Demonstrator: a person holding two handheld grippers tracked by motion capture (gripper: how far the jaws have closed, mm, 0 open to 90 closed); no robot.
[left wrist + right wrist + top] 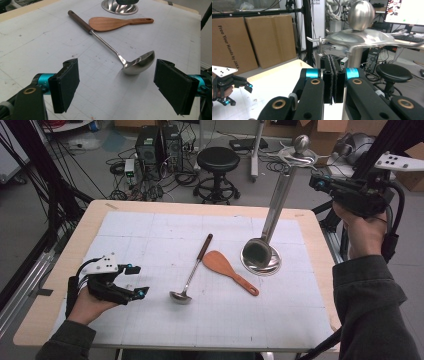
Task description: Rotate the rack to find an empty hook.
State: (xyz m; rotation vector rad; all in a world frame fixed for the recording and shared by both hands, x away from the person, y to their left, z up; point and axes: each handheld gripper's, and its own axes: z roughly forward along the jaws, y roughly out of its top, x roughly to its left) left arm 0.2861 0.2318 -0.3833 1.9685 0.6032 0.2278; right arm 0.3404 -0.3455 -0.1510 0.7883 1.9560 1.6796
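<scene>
**Ladle dead ahead of our left gripper**

Our left gripper [116, 86] rests wide open, empty; the small ladle [138, 62] lies just ahead, handle running away. Our right gripper [320, 182] is clamped shut, apparently near the tall utensil stand [277, 200], well apart

Wooden table [60, 285], white gridded mat [165, 320] on top; on mat: ladle [190, 272], wooden spatula [227, 270], steel holder base [262, 260].

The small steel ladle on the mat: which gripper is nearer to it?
Left. The left gripper sits low beside the ladle, jaws open toward its bowl. The right gripper is raised beyond the table's far right corner.
</scene>
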